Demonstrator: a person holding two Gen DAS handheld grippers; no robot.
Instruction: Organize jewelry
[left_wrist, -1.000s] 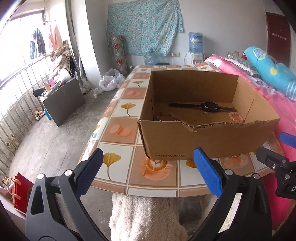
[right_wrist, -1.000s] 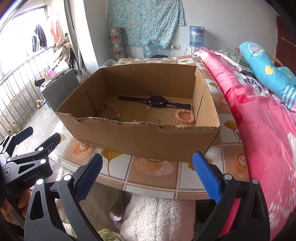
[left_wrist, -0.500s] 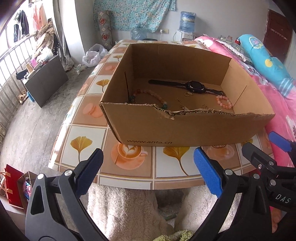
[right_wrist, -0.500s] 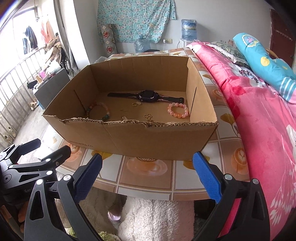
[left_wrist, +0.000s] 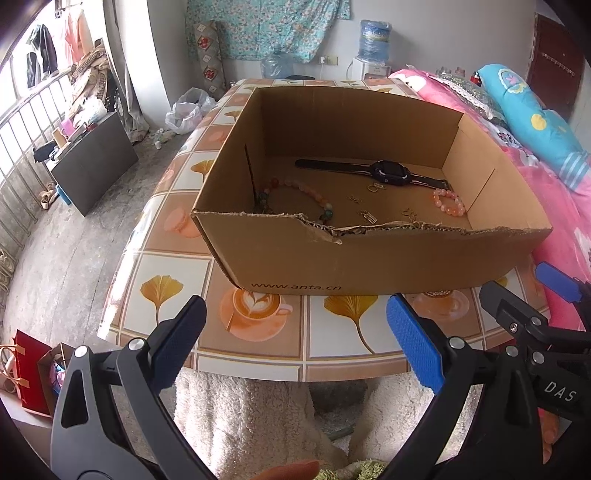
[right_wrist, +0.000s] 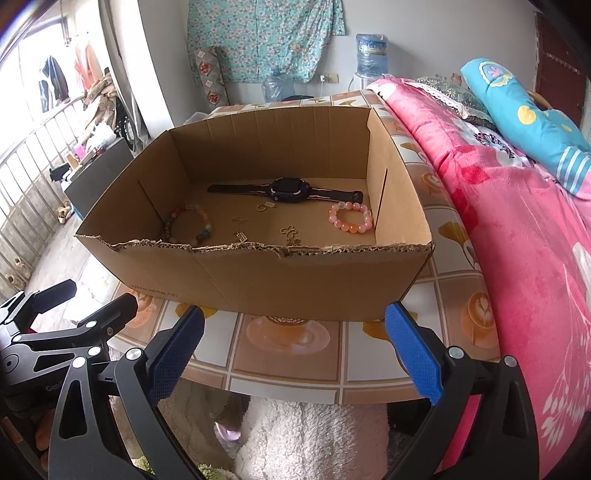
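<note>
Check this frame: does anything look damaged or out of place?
Yes: the cardboard box's near wall has a ragged, torn top edge. Inside, the watch, two bead bracelets and small gold pieces lie loose. Both grippers are open and empty.

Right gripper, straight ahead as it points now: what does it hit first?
Most likely the box's torn near wall. The right gripper is open and empty, aimed over the table edge at that wall. Depth is hard to judge in fisheye, so it might clear the rim.
</note>
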